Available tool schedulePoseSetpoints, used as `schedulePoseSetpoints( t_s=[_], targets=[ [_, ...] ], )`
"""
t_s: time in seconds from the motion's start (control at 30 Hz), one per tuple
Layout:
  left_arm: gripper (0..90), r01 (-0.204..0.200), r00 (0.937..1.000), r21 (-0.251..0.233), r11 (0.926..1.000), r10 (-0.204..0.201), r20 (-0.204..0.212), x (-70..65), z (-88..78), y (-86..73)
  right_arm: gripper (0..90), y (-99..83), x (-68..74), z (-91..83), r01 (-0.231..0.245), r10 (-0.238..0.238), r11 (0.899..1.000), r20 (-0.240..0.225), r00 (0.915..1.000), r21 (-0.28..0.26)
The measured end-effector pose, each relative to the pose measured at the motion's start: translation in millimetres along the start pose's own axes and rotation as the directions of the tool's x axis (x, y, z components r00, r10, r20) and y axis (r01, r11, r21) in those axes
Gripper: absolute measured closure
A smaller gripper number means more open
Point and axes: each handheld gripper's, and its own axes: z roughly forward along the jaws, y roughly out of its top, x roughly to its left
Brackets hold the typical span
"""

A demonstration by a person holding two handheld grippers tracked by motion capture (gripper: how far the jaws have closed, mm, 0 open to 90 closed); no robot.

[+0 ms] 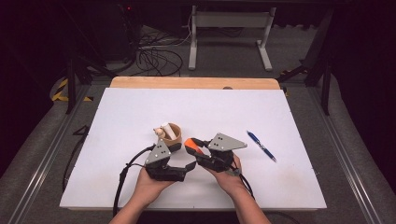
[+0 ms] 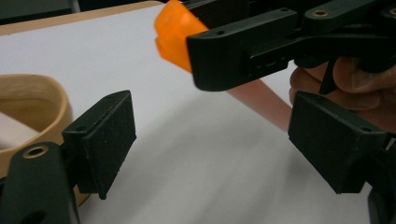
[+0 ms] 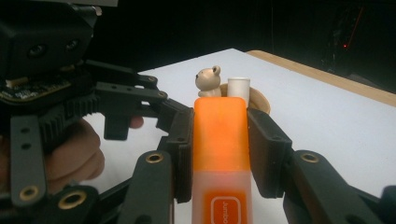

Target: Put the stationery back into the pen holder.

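A white board [image 1: 280, 186] is laid over a wooden table [image 1: 196, 82], and only a strip of wood is seen at the far edge. Much open room is left on the board: the whole far part, the left side and the near right corner are free. The board's near edge is close under the person's wrists.

Near the middle a wooden cup [image 1: 172, 133] is placed, with a white tube [image 1: 167, 129] and a small bear figure [image 1: 160, 132] inside it. The cup is just beyond the left gripper [image 1: 180, 157] and lies in the way of a move forward there.

The left gripper is held with its jaws wide apart, and nothing is pressed between them; in the left gripper view the cup [image 2: 32, 107] is seen just behind the left jaw.

The right gripper [image 1: 195, 144] is closed on an orange marker [image 1: 191, 144], which is clamped on both sides in the right gripper view [image 3: 220, 154]. The marker is held above the board, just beside the left gripper, and its cap points toward the cup; whether the two grippers touch cannot be told for sure.

A blue pen [image 1: 261, 146] lies on the board well to the right, apart from everything.
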Motion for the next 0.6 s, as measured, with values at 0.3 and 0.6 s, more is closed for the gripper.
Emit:
schedulePoseSetpoints(
  t_s=[0.3,0.6],
  targets=[
    [16.8,0.034,0.9993,-0.023,0.9991,-0.034,0.014,-3.7,8.1,1.7,65.4,1.1,3.3,-1.4,0.004,-0.004,1.000,-0.001,1.0000,-0.019],
    [18.7,0.038,0.9990,-0.025,0.9990,-0.037,0.024,-7.7,15.0,2.6,65.4,1.6,7.1,-0.6,0.004,-0.005,0.999,-0.012,0.9999,-0.044]
  ],
)
